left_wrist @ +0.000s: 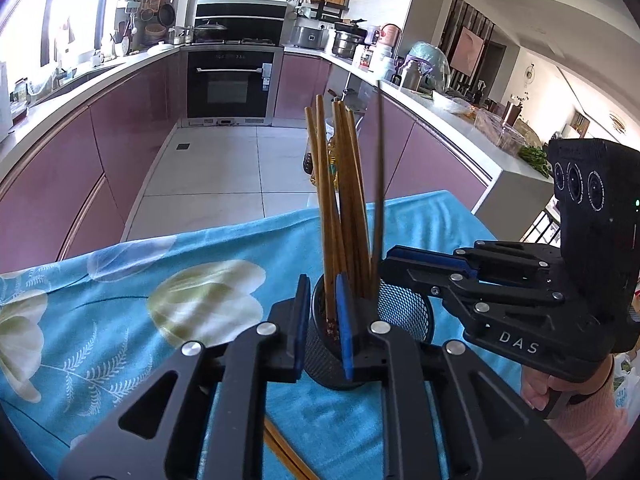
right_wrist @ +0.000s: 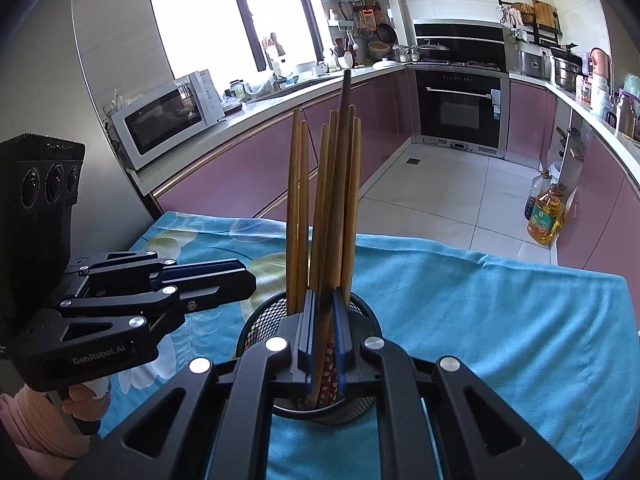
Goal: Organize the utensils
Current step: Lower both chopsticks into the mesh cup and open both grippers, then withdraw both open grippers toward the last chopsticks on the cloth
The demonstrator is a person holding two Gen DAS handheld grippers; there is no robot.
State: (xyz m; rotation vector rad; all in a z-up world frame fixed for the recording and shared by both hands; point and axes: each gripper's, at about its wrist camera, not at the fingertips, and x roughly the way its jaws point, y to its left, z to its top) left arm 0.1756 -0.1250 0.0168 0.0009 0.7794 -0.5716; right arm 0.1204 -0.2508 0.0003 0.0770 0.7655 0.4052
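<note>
L gripper (left_wrist: 324,320) straddles the near rim of the mesh cup (left_wrist: 404,312), one finger outside the wall and one inside, pads closed on the wall, probably to keep the cup from tipping while sticks go in. The cup sits on the blue cloth (left_wrist: 120,300), straight ahead of both sets of fingers, w/ a bunch of chopsticks (left_wrist: 344,200) standing upright in it. R gripper (right_wrist: 324,328) comes in from the right, fingers pinched on one dark chopstick (right_wrist: 345,140) held near-vertical w/ its lower end already inside the cup, apparently about to be dropped in w/ the rest. Loose chopsticks (left_wrist: 284,456) lie on the cloth under the L fingers, likely next to go. The standing bunch crowds the cup, so the held stick could snag on them. Past the fingertips, only kitchen floor and cabinets, well apart.
</note>
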